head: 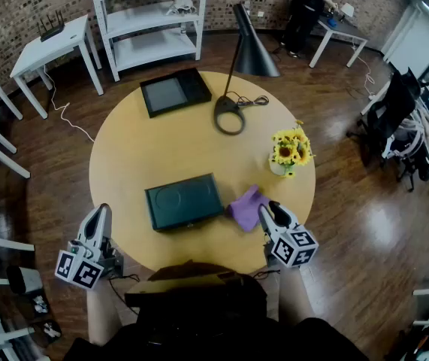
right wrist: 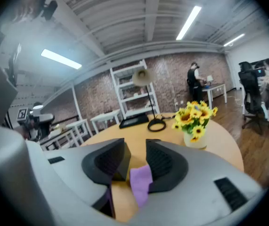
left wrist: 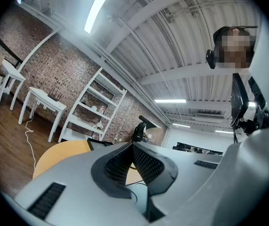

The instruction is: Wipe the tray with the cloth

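Left gripper: being held shut, empty;
Tray: lying between both grippers, cloth just right of it;
Right gripper: jaws being held apart around the cloth;
Risk: cloth being lost if only its edge is caught

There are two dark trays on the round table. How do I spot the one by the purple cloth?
Find the round yellow table. On the side nearest the person lies a dark tray, with the purple cloth right beside it. The other tray sits across the table by the black lamp, with no cloth near.
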The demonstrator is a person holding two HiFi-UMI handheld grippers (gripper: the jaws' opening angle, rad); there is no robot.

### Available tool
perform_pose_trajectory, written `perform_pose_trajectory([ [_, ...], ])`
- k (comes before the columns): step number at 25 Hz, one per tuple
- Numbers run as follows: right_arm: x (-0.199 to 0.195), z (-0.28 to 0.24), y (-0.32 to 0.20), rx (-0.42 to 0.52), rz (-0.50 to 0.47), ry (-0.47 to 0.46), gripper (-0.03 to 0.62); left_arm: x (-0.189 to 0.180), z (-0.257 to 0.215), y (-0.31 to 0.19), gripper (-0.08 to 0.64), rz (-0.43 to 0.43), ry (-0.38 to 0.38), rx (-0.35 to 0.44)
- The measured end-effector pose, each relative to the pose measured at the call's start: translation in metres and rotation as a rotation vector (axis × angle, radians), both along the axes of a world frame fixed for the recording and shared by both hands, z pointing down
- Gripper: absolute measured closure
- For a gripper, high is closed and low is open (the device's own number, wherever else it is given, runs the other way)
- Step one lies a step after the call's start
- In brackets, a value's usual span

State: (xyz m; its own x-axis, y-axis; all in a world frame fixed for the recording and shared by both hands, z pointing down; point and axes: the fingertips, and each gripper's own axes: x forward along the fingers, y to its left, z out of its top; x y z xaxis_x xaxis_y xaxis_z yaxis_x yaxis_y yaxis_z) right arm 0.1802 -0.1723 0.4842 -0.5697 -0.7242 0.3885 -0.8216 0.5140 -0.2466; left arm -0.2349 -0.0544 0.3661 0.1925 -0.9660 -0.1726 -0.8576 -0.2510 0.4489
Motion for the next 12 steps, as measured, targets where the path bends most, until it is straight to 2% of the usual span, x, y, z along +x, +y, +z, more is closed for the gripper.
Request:
perform_pose_trajectory([
  [2, -0.008, 0.037, -0.005, -0.066, -0.064, 0.101, 0.394, 0.001, 0.002, -0.003, 0.56, 0.002, -0.005, -0.005],
  [5, -0.012, 0.077, -0.009, -0.112, -0.144, 0.251, 0.357, 0.004, 0.011, -0.008, 0.56, 0.01, -0.017, -0.019],
  [6, -0.012, 0.087, -0.01, -0.122, -0.173, 0.301, 0.307, 0.004, 0.017, -0.009, 0.56, 0.008, -0.02, -0.025],
  [7, -0.013, 0.098, -0.012, -0.135, -0.203, 0.349, 0.29, 0.003, 0.025, -0.011, 0.56, -0.001, -0.022, -0.031],
  [9, -0.014, 0.115, -0.018, -0.159, -0.25, 0.42, 0.29, 0.002, 0.039, -0.012, 0.56, -0.019, -0.034, -0.047],
  [12, -0.015, 0.135, -0.028, -0.203, -0.306, 0.487, 0.288, 0.014, 0.055, -0.014, 0.56, -0.001, -0.072, -0.08],
])
